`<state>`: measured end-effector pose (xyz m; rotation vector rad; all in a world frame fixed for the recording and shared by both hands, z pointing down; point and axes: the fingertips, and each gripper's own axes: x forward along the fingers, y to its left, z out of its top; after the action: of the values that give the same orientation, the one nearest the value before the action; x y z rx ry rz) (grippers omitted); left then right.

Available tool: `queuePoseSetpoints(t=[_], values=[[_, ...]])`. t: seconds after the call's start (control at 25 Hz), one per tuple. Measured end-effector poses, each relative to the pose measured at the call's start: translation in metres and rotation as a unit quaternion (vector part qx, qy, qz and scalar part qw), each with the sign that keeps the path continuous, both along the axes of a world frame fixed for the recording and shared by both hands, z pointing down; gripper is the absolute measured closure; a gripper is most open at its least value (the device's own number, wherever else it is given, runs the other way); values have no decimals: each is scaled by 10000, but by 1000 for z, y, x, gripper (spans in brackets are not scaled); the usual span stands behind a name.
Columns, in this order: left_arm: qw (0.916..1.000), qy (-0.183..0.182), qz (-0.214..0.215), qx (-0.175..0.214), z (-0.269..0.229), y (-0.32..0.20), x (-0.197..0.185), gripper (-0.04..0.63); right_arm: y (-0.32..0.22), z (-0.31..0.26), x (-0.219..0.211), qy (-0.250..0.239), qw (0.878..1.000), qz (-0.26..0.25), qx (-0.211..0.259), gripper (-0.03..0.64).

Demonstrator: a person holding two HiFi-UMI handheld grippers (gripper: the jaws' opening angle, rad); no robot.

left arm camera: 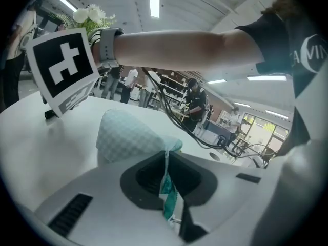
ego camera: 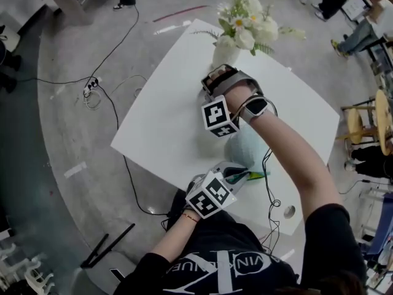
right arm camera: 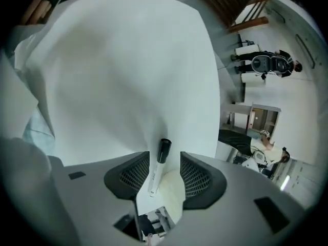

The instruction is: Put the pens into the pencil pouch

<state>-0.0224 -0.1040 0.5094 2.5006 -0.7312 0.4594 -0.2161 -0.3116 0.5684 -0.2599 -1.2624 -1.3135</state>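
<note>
Bearing pencil pouch point(ego camera: 247, 150), white table point(ego camera: 166, 115), grey floor point(ego camera: 61, 103)

A white square desk point(ego camera: 166, 103) stands cornerwise on a grey floor. At its far corner sits a white vase point(ego camera: 224, 51) of pale flowers point(ego camera: 245, 23). Toward the near edge rests a pencil pouch point(ego camera: 249, 149) of pale green checked cloth, its body bulging up from the top. A pen point(right arm camera: 157, 167) lies flat on bare desk, white barrel and black cap. Near right is a small round hole point(ego camera: 289, 212).
</note>
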Motion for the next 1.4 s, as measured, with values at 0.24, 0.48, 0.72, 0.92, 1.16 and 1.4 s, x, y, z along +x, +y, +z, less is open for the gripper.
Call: queuePoseSetpoints(t=[0.24, 0.48, 0.72, 0.92, 1.16, 1.4], values=[[10000, 45, -1, 1, -2, 3, 2, 571, -2, 15, 1, 1103, 9923, -458, 323, 445], [10000, 13, 43, -19, 0, 3, 2, 571, 9, 19, 8, 1208, 9918, -406, -2, 529], [10000, -46, 32, -73, 1, 5, -1, 571, 29, 2, 23, 383, 9980, -503, 15, 538], [9998, -192, 62, -53, 2, 4, -2, 571, 37, -31, 37, -468, 9982, -369, -16, 538], [9995, -312, 74, -74, 4, 3, 0, 571, 53, -79, 68, -1314, 9910, -254, -36, 538], [9992, -391, -13, -123, 8, 0, -2, 571, 85, -108, 104, -2264, 9735, 89, -317, 538]])
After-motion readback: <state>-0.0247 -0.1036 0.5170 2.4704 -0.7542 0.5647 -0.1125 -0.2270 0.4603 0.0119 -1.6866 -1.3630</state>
